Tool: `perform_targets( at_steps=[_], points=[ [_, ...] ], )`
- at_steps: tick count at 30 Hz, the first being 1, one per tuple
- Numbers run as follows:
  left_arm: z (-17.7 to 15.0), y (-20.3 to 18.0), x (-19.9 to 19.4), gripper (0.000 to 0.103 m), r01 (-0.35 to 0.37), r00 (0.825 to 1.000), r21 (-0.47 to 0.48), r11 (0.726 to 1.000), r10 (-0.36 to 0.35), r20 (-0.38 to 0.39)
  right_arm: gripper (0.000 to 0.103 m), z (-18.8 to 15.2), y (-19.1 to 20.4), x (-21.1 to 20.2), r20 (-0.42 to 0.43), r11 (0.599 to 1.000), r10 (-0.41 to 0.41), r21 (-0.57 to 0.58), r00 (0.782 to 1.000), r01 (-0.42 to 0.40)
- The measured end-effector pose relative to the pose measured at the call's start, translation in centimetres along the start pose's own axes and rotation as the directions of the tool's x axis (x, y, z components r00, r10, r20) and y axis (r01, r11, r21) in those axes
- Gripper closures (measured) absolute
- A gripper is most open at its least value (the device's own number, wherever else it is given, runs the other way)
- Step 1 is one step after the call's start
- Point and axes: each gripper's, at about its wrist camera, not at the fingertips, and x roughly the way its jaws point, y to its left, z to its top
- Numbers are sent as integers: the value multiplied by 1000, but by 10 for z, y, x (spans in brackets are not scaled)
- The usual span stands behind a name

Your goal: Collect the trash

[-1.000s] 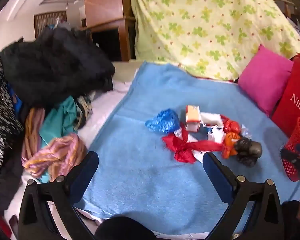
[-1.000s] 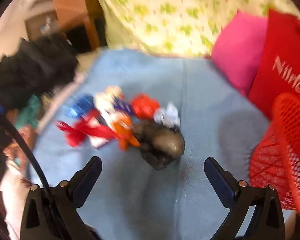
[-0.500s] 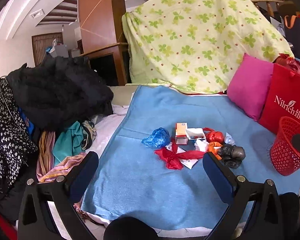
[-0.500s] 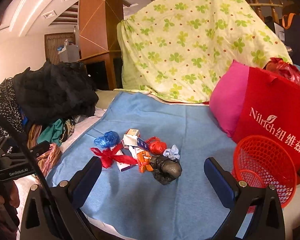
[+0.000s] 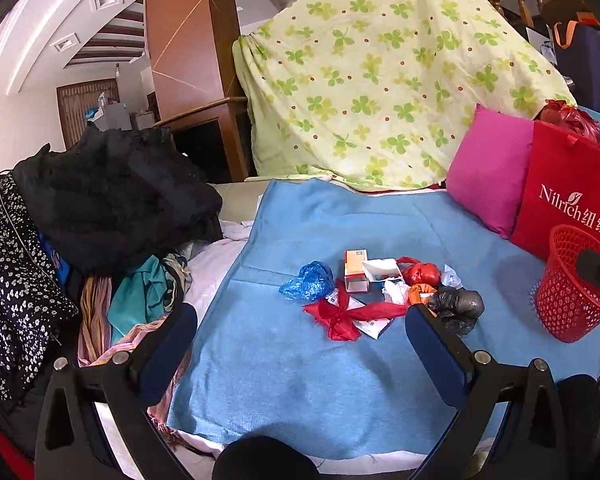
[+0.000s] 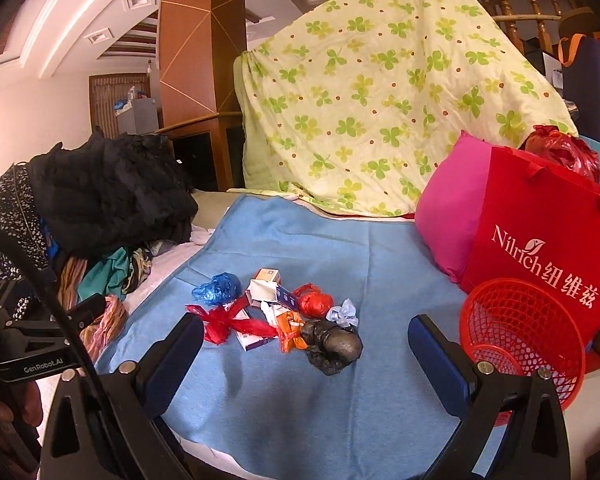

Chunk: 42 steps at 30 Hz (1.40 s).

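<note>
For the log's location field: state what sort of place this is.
Probably a lived-in home bedroom or living area: a bed-like surface under a blue blanket, a pink pillow, and heaped clothes beside it.

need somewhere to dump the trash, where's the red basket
In the right wrist view the red basket stands at lower right on the blue blanket, against the red bag.

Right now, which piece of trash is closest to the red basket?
The crumpled black plastic bag. It sits at the pile's right end, nearest the red basket; the blue plastic bag lies at the far left end.
</note>
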Motion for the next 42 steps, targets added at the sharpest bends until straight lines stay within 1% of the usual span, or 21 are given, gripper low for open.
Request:
perform_targets(
  at_steps=[16, 30, 42],
  points=[
    [-3, -8, 8, 0, 5, 1000, 37, 999, -4, -25, 0, -5, -2, 11, -18, 999, 6, 33, 1000, -6],
    [-7, -13, 16, 0, 14, 999, 49, 999, -11, -49, 0, -8, 0, 22, -38, 999, 13, 39, 999, -12],
    [-10, -14, 33, 0, 9, 996, 53, 999, -4, -86, 0, -13, 1, 41, -63, 999, 26, 46, 998, -23]
  ],
)
